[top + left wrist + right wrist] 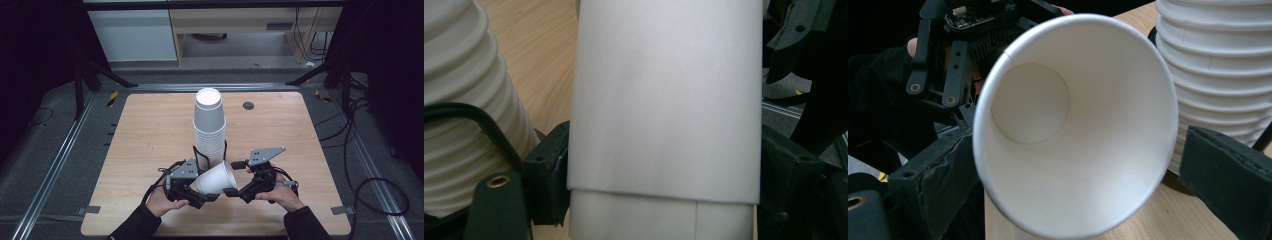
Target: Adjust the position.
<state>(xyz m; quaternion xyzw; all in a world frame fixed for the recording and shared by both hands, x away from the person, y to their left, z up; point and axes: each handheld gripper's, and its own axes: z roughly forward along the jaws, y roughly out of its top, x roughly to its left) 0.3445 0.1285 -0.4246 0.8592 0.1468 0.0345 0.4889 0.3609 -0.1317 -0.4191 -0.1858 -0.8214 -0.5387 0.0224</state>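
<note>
A single white paper cup (216,178) lies on its side just in front of the tall stack of cups (209,127), which stands near the middle of the wooden counter (150,130). The left gripper (202,196) has its jaws closed on the cup's narrow end, one jaw pressed against each side of its wall. The cup's open mouth faces the right gripper (234,179), whose jaws stand wide apart on either side of the rim; the far jaw is clear of it, and contact at the near one cannot be told.
</note>
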